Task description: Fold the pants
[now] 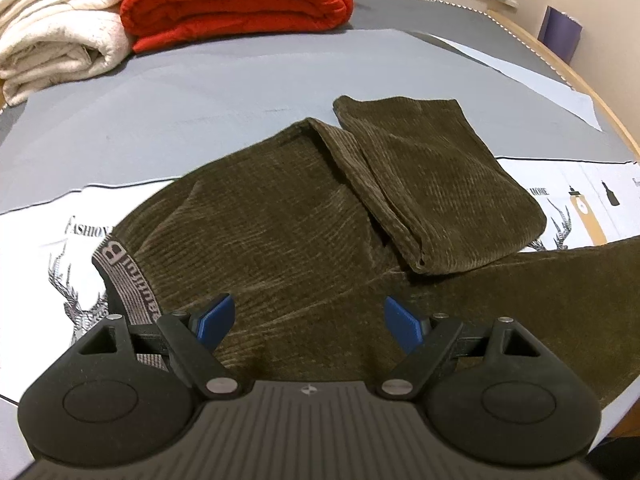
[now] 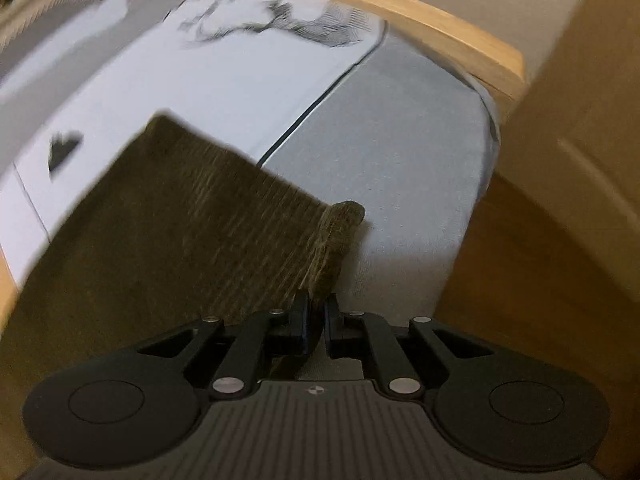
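Observation:
Olive corduroy pants point(image 1: 304, 216) lie on a grey and white bed cover, with a patterned waistband point(image 1: 128, 280) at the left. One leg point(image 1: 432, 176) is folded back over the seat; the other runs off to the right. My left gripper point(image 1: 306, 320) hovers open over the seat, nothing between its blue pads point(image 1: 216, 318). In the blurred right wrist view, my right gripper point(image 2: 316, 312) is shut on the hem corner of a pant leg point(image 2: 192, 220), which stretches away to the left above the cover.
A folded red blanket point(image 1: 236, 0) and cream blankets point(image 1: 56, 28) are stacked at the far left of the bed. A wooden bed rim point(image 2: 440, 28) curves along the far edge; beyond it is a wooden cabinet point(image 2: 560, 200). The printed white cover point(image 2: 200, 80) lies under the leg.

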The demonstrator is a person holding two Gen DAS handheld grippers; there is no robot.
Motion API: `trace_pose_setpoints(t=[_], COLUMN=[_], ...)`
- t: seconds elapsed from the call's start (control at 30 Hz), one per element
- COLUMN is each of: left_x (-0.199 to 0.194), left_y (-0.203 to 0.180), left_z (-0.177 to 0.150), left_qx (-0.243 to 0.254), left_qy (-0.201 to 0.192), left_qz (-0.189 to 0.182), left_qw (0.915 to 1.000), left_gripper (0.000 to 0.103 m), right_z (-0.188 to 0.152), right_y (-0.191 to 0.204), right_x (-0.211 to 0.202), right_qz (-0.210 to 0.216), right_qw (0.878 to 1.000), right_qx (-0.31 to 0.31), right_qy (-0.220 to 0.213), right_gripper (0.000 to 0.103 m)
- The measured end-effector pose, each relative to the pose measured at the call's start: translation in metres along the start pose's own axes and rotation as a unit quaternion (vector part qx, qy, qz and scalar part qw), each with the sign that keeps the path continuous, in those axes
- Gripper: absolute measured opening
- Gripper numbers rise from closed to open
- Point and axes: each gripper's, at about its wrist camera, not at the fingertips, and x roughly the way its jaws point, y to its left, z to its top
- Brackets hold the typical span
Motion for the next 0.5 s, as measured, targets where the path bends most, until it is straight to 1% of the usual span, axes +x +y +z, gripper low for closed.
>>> trace_pose_setpoints(t=[0.1, 0.17, 0.23, 0.3, 0.33, 0.37, 0.4, 0.43, 0.47, 0.5], left_x=[0.002, 0.002, 0.002, 0.001, 0.001, 0.001, 0.0, 0.0, 0.0, 0.0], left_y=[0.003, 0.006, 0.01, 0.013, 0.013, 0.013, 0.013, 0.012, 0.012, 0.011], left_z=[-0.002, -0.002, -0.003, -0.003, -0.003, -0.003, -0.003, -0.003, -0.003, -0.002], left_qx=[0.0, -0.002, -0.009, -0.015, -0.016, -0.015, -0.014, -0.014, -0.014, -0.015], left_qy=[0.005, 0.005, 0.004, 0.002, 0.001, 0.0, -0.001, -0.003, -0.003, -0.004], left_qz=[0.005, 0.009, 0.012, 0.013, 0.012, 0.01, 0.008, 0.005, 0.002, -0.001], left_qw=[1.0, 0.9999, 0.9999, 0.9998, 0.9998, 0.9998, 0.9999, 0.9999, 0.9999, 0.9999], left_gripper=[0.086, 0.086, 0.086, 0.086, 0.086, 0.085, 0.083, 0.078, 0.075, 0.069], right_z=[0.006, 0.009, 0.01, 0.01, 0.011, 0.012, 0.012, 0.011, 0.008, 0.003], right_y=[0.008, 0.016, 0.03, 0.046, 0.054, 0.064, 0.076, 0.092, 0.109, 0.128], right_x=[-0.019, -0.035, -0.049, -0.064, -0.071, -0.077, -0.082, -0.085, -0.089, -0.094], right_qz=[-0.02, -0.024, -0.023, -0.008, 0.015, 0.046, 0.078, 0.112, 0.146, 0.179], right_qw=[0.999, 0.996, 0.991, 0.985, 0.983, 0.98, 0.978, 0.973, 0.968, 0.96], right_qx=[0.021, 0.024, 0.016, 0.002, -0.004, -0.015, -0.03, -0.052, -0.078, -0.106], right_qy=[-0.038, -0.081, -0.131, -0.171, -0.184, -0.191, -0.194, -0.193, -0.19, -0.186], right_gripper=[0.019, 0.034, 0.039, 0.04, 0.042, 0.042, 0.042, 0.042, 0.042, 0.042])
